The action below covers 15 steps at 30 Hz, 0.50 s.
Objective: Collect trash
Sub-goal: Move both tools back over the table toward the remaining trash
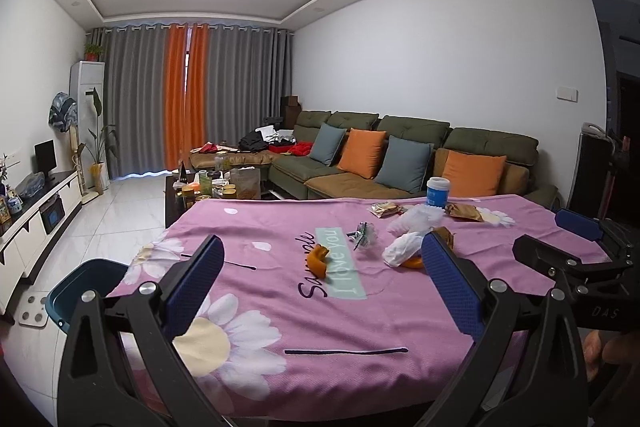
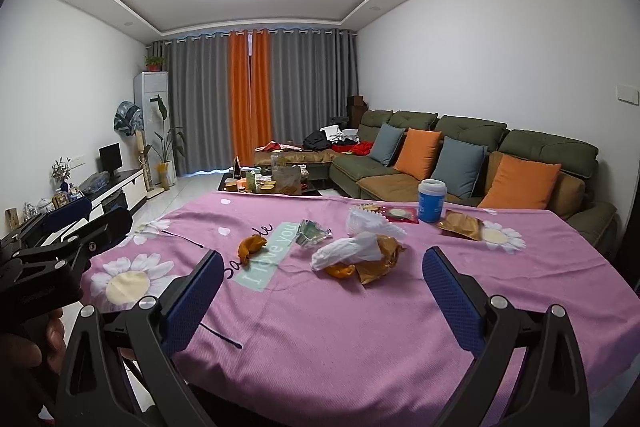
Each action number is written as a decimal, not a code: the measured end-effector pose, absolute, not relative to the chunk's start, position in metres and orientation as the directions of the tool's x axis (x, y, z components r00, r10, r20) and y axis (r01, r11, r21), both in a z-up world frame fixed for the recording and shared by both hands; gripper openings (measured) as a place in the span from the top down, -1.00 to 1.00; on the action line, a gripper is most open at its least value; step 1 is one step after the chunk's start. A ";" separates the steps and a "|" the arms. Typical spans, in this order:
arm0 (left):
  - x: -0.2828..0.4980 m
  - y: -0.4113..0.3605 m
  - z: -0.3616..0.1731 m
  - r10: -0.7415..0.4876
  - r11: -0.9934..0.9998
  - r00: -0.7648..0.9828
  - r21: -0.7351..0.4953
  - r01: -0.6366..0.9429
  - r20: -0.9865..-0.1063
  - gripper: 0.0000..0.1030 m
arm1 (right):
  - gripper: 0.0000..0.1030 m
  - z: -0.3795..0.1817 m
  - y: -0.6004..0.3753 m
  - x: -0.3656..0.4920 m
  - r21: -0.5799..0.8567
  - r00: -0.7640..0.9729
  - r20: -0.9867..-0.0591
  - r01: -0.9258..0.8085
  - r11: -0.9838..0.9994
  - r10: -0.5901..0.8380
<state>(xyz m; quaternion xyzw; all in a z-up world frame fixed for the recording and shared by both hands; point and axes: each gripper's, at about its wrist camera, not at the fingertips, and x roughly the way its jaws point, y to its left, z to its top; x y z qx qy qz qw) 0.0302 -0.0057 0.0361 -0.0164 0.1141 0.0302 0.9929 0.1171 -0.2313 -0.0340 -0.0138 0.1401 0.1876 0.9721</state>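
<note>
On the pink daisy-print tablecloth [image 2: 360, 339] the trash lies scattered ahead of both tools: a curled orange fruit peel [image 2: 251, 246], a crumpled silver foil wrapper [image 2: 311, 233], and a heap of white tissue [image 2: 347, 251] over a brown paper wrapper [image 2: 380, 259]. Both the left gripper [image 1: 322, 287] and the right gripper [image 2: 323, 291] hang above the near edge, jaws spread wide and holding nothing. Judging by the views, the peel sits straight ahead of the left tool, while the tissue heap lies ahead of the right. A dark teal bin [image 1: 86, 285] waits low beside the table's left edge, nearer the left tool.
</note>
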 end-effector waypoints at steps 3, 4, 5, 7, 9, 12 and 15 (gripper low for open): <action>0.029 -0.007 0.037 0.055 0.997 0.971 -0.031 -0.064 -0.231 -0.89 | -0.86 -0.034 -0.231 0.115 0.025 0.890 -0.279 -0.368 0.930 0.360; 0.028 -0.007 0.038 0.054 0.998 0.971 -0.031 -0.063 -0.232 -0.89 | -0.86 -0.034 -0.232 0.115 0.026 0.890 -0.279 -0.369 0.929 0.361; 0.027 -0.007 0.038 0.054 0.998 0.971 -0.030 -0.063 -0.231 -0.89 | -0.86 -0.034 -0.232 0.116 0.028 0.890 -0.278 -0.370 0.929 0.362; 0.027 -0.004 0.039 0.061 0.997 0.972 -0.028 -0.069 -0.229 -0.89 | -0.86 -0.034 -0.231 0.120 0.029 0.885 -0.286 -0.374 0.927 0.366; 0.030 0.000 0.039 0.068 0.996 0.968 -0.033 -0.078 -0.240 -0.89 | -0.86 -0.035 -0.227 0.128 0.030 0.880 -0.299 -0.379 0.925 0.370; 0.039 0.006 0.034 0.074 0.996 0.962 -0.035 -0.086 -0.264 -0.89 | -0.86 -0.037 -0.220 0.146 0.035 0.865 -0.326 -0.393 0.919 0.382; 0.055 0.013 0.027 0.079 0.995 0.954 -0.033 -0.092 -0.289 -0.89 | -0.86 -0.038 -0.210 0.169 0.047 0.844 -0.353 -0.415 0.909 0.404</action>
